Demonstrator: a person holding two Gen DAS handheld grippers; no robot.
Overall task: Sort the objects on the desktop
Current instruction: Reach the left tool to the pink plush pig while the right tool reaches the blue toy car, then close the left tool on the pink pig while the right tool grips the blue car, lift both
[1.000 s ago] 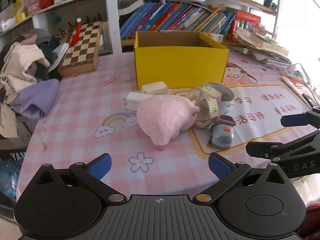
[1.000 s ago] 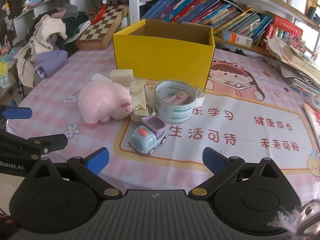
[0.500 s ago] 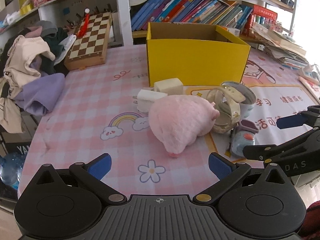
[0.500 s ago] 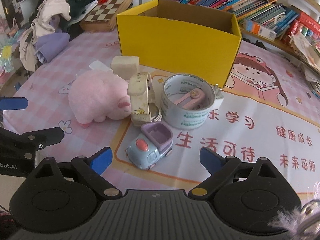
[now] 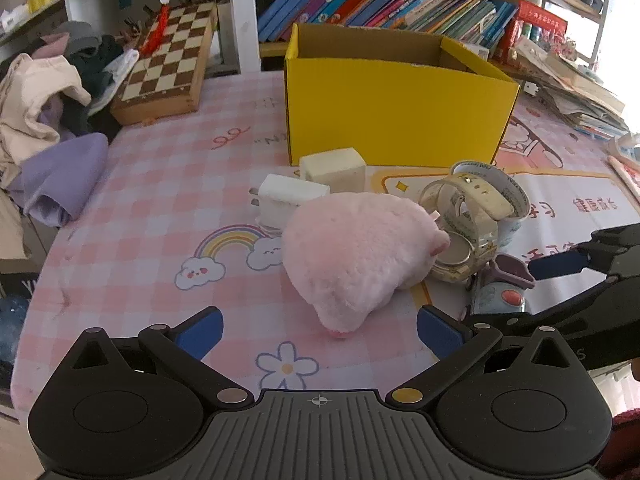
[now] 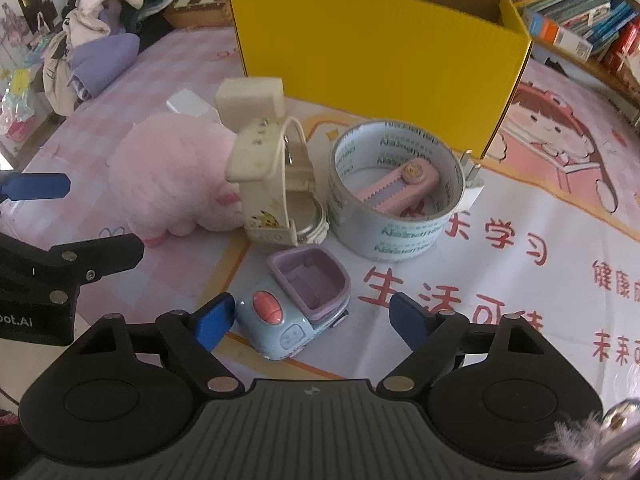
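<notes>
Ahead of both hand-held grippers stands the yellow box (image 5: 394,114), open-topped, likely the bin for sorting. Nearer, the pink plush toy (image 5: 356,248) lies just beyond the left hand-held gripper (image 5: 320,330), jaws spread, empty. The tape roll (image 6: 394,196), watch (image 6: 272,184) and toy car (image 6: 296,312) cluster on the worktop (image 5: 160,216); the car sits between the released right hand-held gripper's (image 6: 310,322) fingers, seemingly lined up for a grasp.

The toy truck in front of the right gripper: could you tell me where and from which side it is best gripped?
I would close the right gripper across the toy truck's blue cab flanks, coming from the near side. It sits upright between the open fingers, nose toward the gripper, and the watch crowds its far end.
</notes>
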